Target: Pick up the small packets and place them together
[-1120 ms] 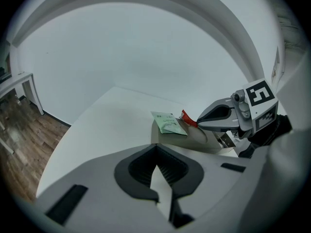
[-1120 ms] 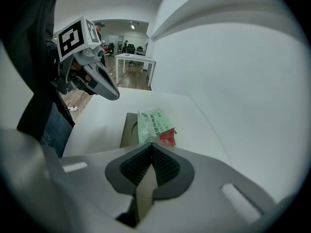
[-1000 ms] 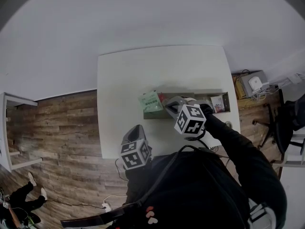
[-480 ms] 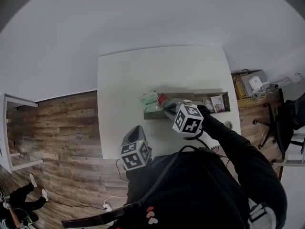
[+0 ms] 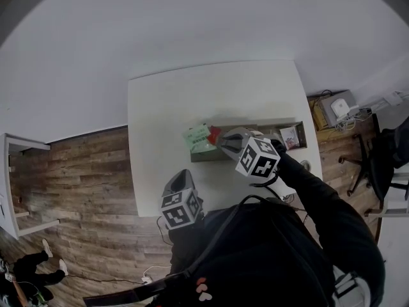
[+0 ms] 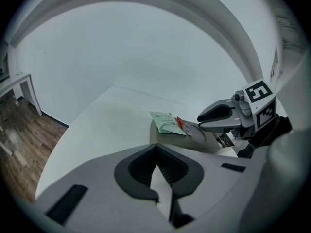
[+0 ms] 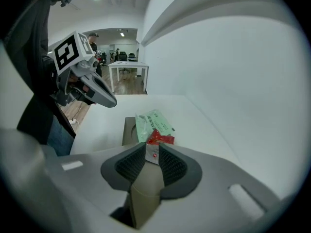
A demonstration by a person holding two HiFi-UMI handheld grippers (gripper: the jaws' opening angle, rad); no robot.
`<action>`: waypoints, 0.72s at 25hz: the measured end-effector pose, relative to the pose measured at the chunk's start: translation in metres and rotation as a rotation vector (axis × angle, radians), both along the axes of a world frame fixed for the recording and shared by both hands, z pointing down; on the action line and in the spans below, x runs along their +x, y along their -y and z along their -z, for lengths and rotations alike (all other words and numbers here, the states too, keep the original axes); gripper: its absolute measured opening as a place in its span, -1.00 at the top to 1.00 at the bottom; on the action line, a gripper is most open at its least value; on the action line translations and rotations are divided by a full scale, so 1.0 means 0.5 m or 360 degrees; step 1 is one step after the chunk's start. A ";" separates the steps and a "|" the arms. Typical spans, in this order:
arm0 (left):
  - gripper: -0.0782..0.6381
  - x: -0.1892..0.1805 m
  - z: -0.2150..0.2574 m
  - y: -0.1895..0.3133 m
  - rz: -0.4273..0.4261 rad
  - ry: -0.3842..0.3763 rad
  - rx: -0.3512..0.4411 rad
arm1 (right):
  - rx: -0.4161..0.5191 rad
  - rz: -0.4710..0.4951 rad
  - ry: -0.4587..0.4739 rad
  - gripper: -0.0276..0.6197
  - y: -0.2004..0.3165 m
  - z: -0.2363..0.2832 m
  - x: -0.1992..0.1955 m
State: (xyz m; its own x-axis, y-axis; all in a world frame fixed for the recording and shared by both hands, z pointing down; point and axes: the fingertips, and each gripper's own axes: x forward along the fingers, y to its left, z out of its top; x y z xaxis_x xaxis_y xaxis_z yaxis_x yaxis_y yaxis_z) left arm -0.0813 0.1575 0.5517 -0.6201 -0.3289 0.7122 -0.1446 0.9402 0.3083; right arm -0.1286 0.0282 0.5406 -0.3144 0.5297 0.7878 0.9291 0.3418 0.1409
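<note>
Olive-grey for the tray (image 5: 271,126), long and shallow, set crosswise on the white table (image 5: 192,94). At the tray's left end, a green packet (image 5: 198,137), flat, lying partly over the rim. Just right of it, at that same end, a red packet (image 7: 158,139), red at the far tip and white at the near one, overlapping the green one's edge as seen from the right gripper view.

Over the tray's left end, the right gripper (image 7: 152,154), pointing steeply down. Jaws narrowly parted and just been opening, with the white end of the red packet between the pads (image 7: 172,165). Flanked rather than squeezed, it seems, though hard to judge contact across so small a gap.

On the near side of the tray and well apart from it, the left gripper (image 6: 155,152), over the table's near edge and angled down toward the tray. Jaws closed tip to tip, nothing between them.

At the tray's right end, a few more small packets (image 5: 289,137), too small in the head view to tell apart. Left of the tray, past the table's edge, a brown wood floor (image 5: 77,171).
</note>
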 end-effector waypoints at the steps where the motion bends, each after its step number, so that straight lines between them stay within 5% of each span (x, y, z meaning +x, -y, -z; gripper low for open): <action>1: 0.79 -0.002 0.001 0.003 -0.0009 0.0001 0.0000 | -0.0010 -0.0031 0.0016 0.66 0.015 0.012 -0.005; 18: 0.79 -0.031 0.005 0.087 -0.0208 0.0009 0.0002 | 0.0136 -0.0772 -0.0090 0.60 0.430 0.006 0.014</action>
